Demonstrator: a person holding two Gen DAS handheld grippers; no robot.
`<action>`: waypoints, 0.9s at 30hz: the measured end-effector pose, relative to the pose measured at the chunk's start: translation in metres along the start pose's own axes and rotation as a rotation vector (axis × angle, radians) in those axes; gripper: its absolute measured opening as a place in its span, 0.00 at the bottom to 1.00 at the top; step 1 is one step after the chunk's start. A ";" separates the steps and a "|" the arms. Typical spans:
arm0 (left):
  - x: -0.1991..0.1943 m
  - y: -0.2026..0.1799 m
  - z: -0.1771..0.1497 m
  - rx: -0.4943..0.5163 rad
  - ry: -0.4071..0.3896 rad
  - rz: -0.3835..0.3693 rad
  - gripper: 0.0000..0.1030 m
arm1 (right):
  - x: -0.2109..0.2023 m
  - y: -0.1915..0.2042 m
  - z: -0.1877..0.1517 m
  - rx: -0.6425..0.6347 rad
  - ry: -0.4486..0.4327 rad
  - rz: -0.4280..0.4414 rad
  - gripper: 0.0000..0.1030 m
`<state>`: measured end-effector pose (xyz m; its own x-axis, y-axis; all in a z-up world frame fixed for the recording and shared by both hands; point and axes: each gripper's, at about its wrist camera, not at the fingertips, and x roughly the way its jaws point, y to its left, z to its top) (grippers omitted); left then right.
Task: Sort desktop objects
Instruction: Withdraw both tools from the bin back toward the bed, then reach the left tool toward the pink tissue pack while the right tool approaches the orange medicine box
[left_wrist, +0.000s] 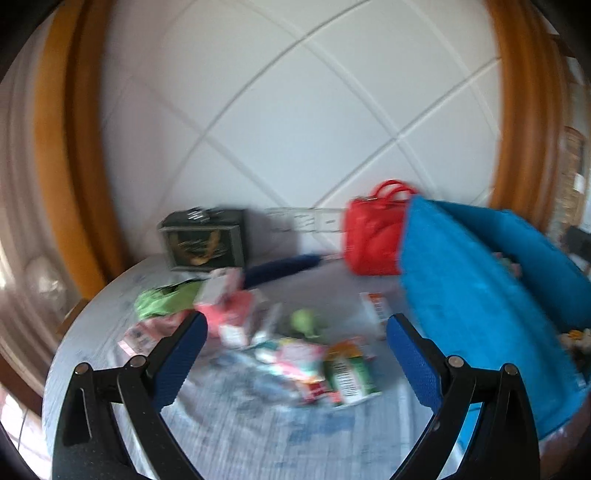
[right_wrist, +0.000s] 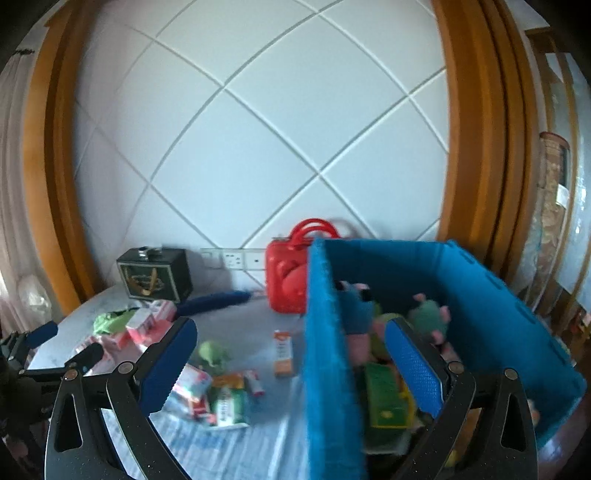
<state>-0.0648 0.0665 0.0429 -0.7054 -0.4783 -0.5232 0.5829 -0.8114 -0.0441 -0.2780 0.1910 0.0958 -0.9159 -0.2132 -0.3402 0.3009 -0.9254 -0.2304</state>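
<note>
One blue felt bin stands on the counter, with one red handbag and one dark green box behind it. At least three plush toys and one green carton lie in the bin. Loose on the counter are one green plush, one orange-and-white box, one dark blue duster and a blurred heap of small packets, too smeared to count.

Nothing legible anywhere — motion blur throughout. Dark print on the green carton, just in front of the blue bin, smeared past reading. Same for the orange-and-white box beside the bin's left wall. Gold emblem on the dark case, far left of the bin — a shape only, no letters made out.
</note>
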 end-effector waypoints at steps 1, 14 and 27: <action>0.005 0.015 -0.002 -0.008 0.007 0.027 0.96 | 0.004 0.009 0.001 -0.002 0.004 0.006 1.00; 0.099 0.216 -0.053 -0.339 0.238 0.323 0.96 | 0.114 0.072 -0.012 -0.039 0.171 0.090 1.00; 0.242 0.312 -0.097 -0.526 0.527 0.412 0.96 | 0.313 0.085 -0.082 -0.020 0.518 0.104 1.00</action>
<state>-0.0149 -0.2697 -0.1801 -0.1917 -0.3763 -0.9064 0.9554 -0.2829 -0.0847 -0.5170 0.0717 -0.1046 -0.6310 -0.1162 -0.7671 0.3932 -0.9002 -0.1871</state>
